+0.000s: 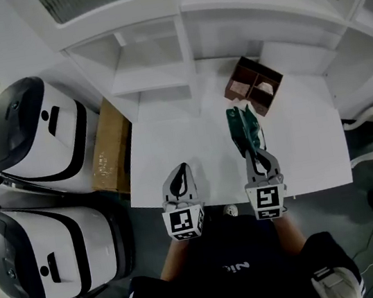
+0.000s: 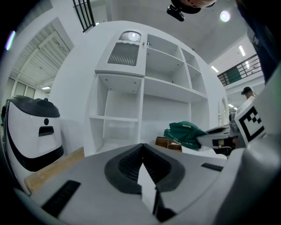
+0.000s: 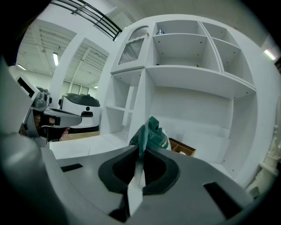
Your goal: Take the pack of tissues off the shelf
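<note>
The right hand-held gripper (image 3: 139,154) is clenched on an edge fold of the green pack of tissues (image 3: 152,134), up in the air just in front of the brown box (image 1: 253,85). It looks light, soft and crinkly, so that thin fold could slip. The left hand-held gripper (image 2: 142,169) is pinched shut, empty. The pack's far face is hidden.

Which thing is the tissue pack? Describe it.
Look at the white desk below the shelves. Over its right half, the right gripper pinches the tissue pack. It is the only dark green soft thing, nearer than the brown box.
</note>
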